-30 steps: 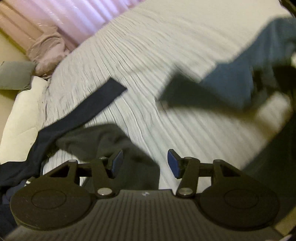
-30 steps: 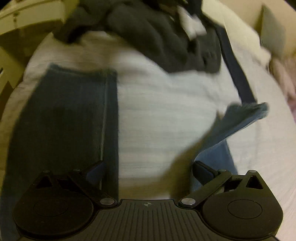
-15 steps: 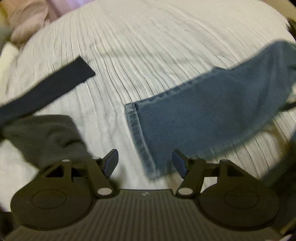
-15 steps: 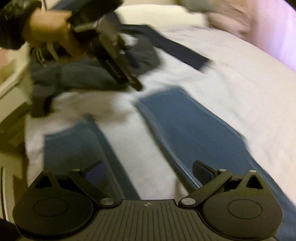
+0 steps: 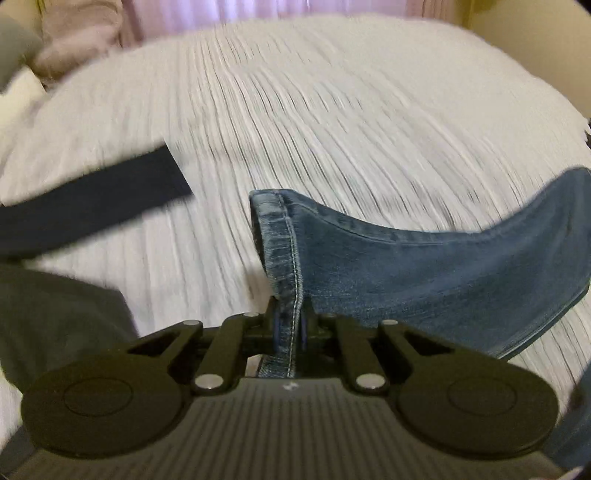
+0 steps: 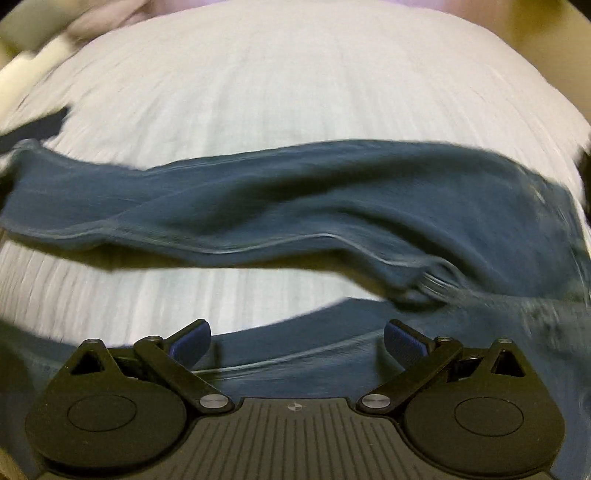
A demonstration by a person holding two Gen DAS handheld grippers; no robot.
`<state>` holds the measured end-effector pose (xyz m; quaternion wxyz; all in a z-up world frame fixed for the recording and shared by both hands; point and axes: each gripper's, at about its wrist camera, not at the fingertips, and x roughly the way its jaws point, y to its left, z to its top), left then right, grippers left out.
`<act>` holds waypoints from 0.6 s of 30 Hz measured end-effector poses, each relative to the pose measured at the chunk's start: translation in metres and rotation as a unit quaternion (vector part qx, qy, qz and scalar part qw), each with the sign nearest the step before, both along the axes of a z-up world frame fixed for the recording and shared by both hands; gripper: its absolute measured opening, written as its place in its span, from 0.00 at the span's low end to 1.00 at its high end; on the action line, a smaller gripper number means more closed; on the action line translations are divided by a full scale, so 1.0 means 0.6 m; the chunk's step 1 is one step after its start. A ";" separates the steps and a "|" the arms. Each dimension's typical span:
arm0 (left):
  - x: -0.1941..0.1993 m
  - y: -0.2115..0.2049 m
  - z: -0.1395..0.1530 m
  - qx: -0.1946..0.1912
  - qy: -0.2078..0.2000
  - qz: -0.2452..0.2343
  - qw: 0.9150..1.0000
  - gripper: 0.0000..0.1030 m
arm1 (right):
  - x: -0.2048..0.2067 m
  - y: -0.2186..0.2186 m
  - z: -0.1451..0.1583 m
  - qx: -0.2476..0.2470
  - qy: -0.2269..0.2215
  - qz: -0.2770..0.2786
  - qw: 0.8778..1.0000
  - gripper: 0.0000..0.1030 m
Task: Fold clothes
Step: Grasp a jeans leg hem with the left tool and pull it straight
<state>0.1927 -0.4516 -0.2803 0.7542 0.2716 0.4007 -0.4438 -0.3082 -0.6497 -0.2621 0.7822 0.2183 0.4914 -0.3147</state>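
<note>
The left tongs [image 5: 289,326] are clenched on the hem of a pair of blue jeans [image 5: 424,273], the stitched cuff pinched upright between the two pads and rising straight out of the grip. From that held end the denim leg sweeps away to the right and lifts off the white ribbed bedspread [image 5: 332,110], its far part curving up toward the right edge of the left wrist view. A dark navy strip of cloth [image 5: 92,210] lies flat on the bedspread to the left of the held cuff, apart from it, and a dark grey garment [image 5: 55,314] sits at the lower left, just beside the tongs' left arm. Pinkish fabric [image 5: 81,33] is bunched at the far top left, past the edge of the bed.

The right tongs [image 6: 297,338] are released, the blue-padded tips spread wide with nothing between them. In the right wrist view the jeans [image 6: 295,199] stretch as a blurred band across the whole width of the bedspread [image 6: 295,92], ahead of the open tips and well clear of them, with a shadow beneath the band. A second stretch of denim lies directly under and just beyond the tips, running off to the lower right. Whether the tips touch it cannot be told.
</note>
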 end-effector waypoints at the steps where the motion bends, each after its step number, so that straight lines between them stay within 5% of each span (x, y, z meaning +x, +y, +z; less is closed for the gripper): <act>1: 0.000 -0.006 -0.008 0.015 -0.002 0.000 1.000 0.10 | -0.009 -0.008 0.000 0.004 -0.002 -0.014 1.000 1.00; 5: -0.018 -0.019 -0.026 0.069 -0.033 0.013 0.997 0.17 | -0.077 -0.040 -0.016 0.046 -0.009 -0.090 0.995 1.00; 9: -0.063 -0.009 0.017 0.063 -0.085 0.022 0.994 0.20 | -0.170 -0.070 -0.036 0.096 -0.013 -0.188 0.977 1.00; 13: -0.152 -0.022 0.064 0.054 -0.110 -0.028 0.992 0.23 | -0.277 -0.088 -0.023 0.099 -0.017 -0.269 0.958 1.00; 18: -0.323 -0.087 0.080 0.042 -0.082 -0.156 0.983 0.24 | -0.365 -0.135 0.033 0.048 -0.043 -0.255 0.965 1.00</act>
